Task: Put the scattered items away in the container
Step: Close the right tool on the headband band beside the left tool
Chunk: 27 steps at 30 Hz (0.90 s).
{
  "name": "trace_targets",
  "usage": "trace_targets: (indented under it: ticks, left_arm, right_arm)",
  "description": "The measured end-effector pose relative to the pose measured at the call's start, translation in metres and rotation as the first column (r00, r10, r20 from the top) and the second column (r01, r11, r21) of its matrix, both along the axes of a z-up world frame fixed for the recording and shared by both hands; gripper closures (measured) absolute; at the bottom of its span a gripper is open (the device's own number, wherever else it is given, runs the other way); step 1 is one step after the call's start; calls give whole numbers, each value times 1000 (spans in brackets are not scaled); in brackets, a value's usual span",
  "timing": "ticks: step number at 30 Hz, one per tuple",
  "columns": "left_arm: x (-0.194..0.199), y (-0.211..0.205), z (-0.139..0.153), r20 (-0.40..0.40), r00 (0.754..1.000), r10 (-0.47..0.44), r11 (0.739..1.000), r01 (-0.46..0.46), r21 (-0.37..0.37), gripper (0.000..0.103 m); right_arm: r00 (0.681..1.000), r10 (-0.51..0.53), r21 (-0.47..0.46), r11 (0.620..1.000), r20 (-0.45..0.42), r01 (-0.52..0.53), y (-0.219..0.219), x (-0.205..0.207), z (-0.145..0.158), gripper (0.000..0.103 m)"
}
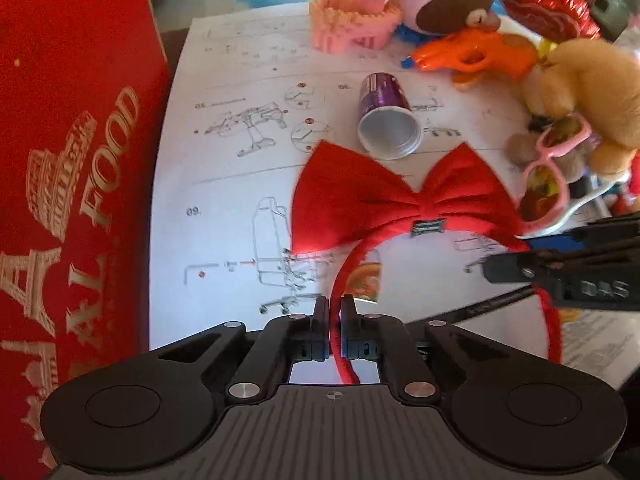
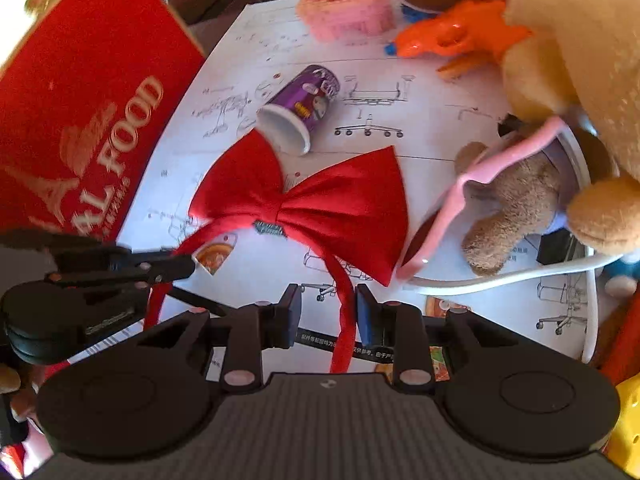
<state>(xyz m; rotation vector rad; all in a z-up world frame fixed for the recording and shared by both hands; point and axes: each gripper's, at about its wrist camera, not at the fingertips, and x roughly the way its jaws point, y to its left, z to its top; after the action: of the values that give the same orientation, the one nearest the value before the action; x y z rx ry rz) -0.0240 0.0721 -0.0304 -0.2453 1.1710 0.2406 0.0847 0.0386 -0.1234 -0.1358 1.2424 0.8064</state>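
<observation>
Gripping: the left gripper [image 1: 334,304] was clamped on one leg of the red headband [image 1: 340,280], its fingers pressed against the band.
Right gripper [image 2: 328,300]: the jaws straddled the headband's other leg with a gap on each side, not pressing it.
Headband: its red bow [image 2: 308,200] lay flat on the instruction sheet [image 1: 240,184], between the two grippers.
Cup: a purple cup [image 1: 386,116] lay on its side just beyond the bow, open mouth toward it.
Container: a red box [image 1: 76,184] stood at the sheet's left edge.
Beyond: pink glasses [image 1: 548,176], tan plush [image 1: 592,92], orange toy gun [image 1: 476,56] and pink basket [image 1: 352,24] crowded the far right.
</observation>
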Motion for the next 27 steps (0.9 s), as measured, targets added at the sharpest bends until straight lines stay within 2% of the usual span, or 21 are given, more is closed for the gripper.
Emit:
trace_targets:
  ticks: [6, 7, 8, 10, 14, 16, 18, 19, 20, 22, 25, 27]
  left_arm:
    - [-5, -1, 16, 38, 999, 13, 998, -10, -59, 97]
    - [-5, 1, 16, 41, 999, 21, 997, -18, -74, 89]
    - [-4, 3, 16, 46, 999, 29, 995, -24, -92, 76]
    - [-2, 6, 14, 50, 998, 44, 992, -37, -124, 72]
    - [8, 5, 10, 57, 996, 62, 988, -53, -144, 56]
    - [15, 5, 6, 42, 997, 65, 990, -59, -130, 55]
    - [20, 5, 1, 18, 997, 72, 991, -70, -114, 55]
    - [22, 4, -1, -1, 997, 83, 993, -83, -88, 78]
    - [22, 3, -4, -24, 995, 95, 994, -96, -52, 93]
    - [23, -2, -5, -48, 994, 95, 995, -94, 21, 101]
    - [20, -6, 1, -39, 997, 72, 996, -70, 54, 102]
    - [18, -7, 3, -36, 997, 62, 996, -60, 62, 102]
  right_arm:
    - [996, 27, -33, 999, 86, -24, 11, 0, -1, 66]
    - [994, 36, -42, 999, 101, -32, 13, -2, -1, 66]
    - [992, 44, -50, 998, 118, -38, 15, -3, -2, 66]
    - [988, 54, -57, 997, 145, -47, 14, -7, -2, 66]
    - [989, 49, -31, 999, 142, -45, 8, -6, -2, 66]
    - [990, 51, -20, 999, 132, -49, 6, -5, -2, 66]
    - [990, 53, -11, 999, 129, -52, 5, -5, -2, 66]
    - [990, 54, -8, 999, 127, -53, 5, -5, -2, 66]
    - [991, 53, -4, 999, 122, -52, 4, -4, -2, 66]
    - [993, 48, 2, 999, 106, -48, 3, -2, -2, 66]
    - [997, 36, 6, 999, 72, -36, 4, 2, 0, 66]
    - [998, 28, 8, 1000, 48, -29, 7, 4, 0, 61]
